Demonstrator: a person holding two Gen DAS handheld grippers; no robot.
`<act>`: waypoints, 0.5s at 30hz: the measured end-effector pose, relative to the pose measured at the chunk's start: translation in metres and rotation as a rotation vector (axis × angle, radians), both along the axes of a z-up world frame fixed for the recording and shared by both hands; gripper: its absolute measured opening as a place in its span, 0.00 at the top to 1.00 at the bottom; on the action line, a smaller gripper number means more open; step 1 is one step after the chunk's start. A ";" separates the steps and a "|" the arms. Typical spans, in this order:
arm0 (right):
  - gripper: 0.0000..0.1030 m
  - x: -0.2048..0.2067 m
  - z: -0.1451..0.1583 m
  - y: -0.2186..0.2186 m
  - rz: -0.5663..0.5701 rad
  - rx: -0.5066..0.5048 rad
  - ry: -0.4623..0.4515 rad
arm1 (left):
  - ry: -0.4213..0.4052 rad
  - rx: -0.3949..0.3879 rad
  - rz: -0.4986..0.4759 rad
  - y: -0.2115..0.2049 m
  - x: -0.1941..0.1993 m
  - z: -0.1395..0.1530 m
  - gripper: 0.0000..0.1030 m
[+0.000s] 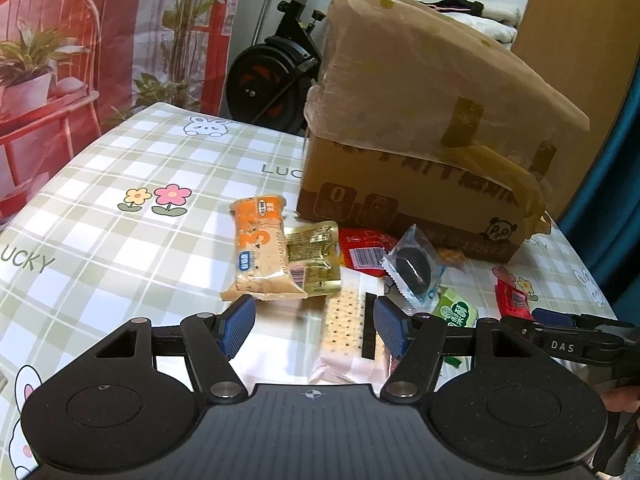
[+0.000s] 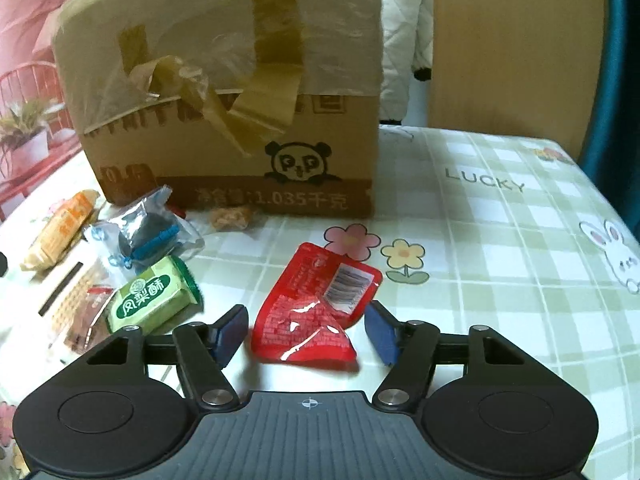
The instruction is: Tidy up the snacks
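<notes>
Snack packets lie on a checked tablecloth in front of a taped cardboard box (image 1: 420, 120). My left gripper (image 1: 314, 328) is open over a pale cracker packet (image 1: 344, 332) that lies between its fingers. Beyond it are an orange biscuit packet (image 1: 260, 248), a gold packet (image 1: 314, 256), a red packet (image 1: 364, 252) and a clear-wrapped dark cookie (image 1: 414, 270). My right gripper (image 2: 306, 332) is open with a red packet (image 2: 316, 308) lying between its fingers on the table. A green pastry packet (image 2: 152, 296) lies to its left.
The box (image 2: 224, 92) stands close behind the snacks and blocks the far side. A small brown snack (image 2: 230, 216) lies at its base. The right gripper's body shows in the left wrist view (image 1: 568, 336). The table edge falls off at left.
</notes>
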State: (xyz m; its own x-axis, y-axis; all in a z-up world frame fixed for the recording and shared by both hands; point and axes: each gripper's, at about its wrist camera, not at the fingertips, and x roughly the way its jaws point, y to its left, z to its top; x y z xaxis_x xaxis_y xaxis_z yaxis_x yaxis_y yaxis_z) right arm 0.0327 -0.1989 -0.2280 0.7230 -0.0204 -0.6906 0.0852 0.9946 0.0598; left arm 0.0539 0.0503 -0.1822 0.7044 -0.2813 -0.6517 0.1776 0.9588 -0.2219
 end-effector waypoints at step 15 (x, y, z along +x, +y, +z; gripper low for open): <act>0.55 -0.013 0.004 0.010 0.041 0.006 -0.050 | -0.006 -0.013 0.007 0.003 -0.003 0.001 0.35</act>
